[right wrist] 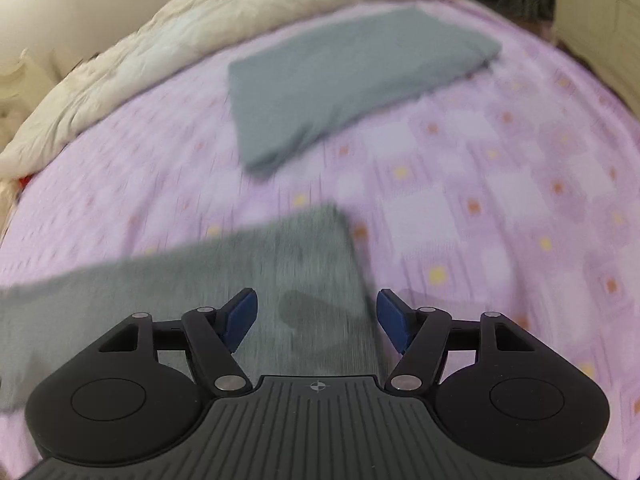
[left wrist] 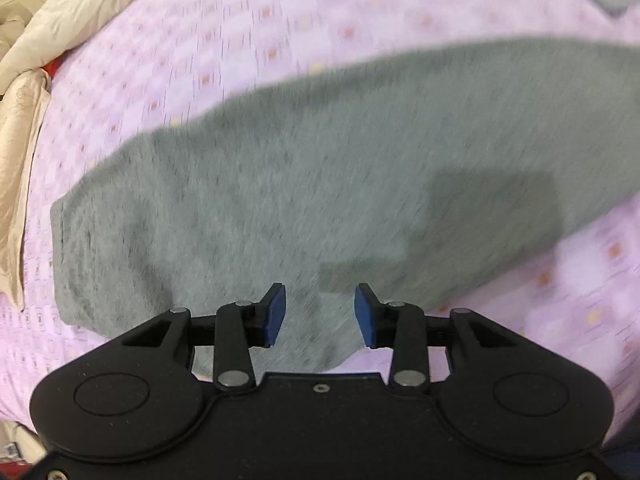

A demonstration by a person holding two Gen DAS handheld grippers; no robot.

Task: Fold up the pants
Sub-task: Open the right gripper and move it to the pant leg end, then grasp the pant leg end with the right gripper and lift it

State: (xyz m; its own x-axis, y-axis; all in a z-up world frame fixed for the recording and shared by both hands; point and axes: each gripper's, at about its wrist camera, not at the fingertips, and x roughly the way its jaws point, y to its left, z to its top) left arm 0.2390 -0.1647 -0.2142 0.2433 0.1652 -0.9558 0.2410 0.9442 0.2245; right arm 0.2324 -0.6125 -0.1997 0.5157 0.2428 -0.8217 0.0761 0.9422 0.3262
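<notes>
Grey pants (left wrist: pixel 304 184) lie flat on the pink patterned bed sheet (left wrist: pixel 224 48), long axis running left to right. My left gripper (left wrist: pixel 320 312) is open and empty, hovering over the pants' near edge; its blue pads (left wrist: pixel 276 312) hold nothing. In the right wrist view one end of the grey pants (right wrist: pixel 248 276) lies under my right gripper (right wrist: pixel 317 318), which is open and empty above the cloth's right edge. Both views are motion-blurred.
A second grey garment (right wrist: pixel 344 80), folded into a flat rectangle, lies farther back on the sheet (right wrist: pixel 480 184). A cream duvet (right wrist: pixel 168 44) is bunched along the far left side; it also shows in the left wrist view (left wrist: pixel 36 40).
</notes>
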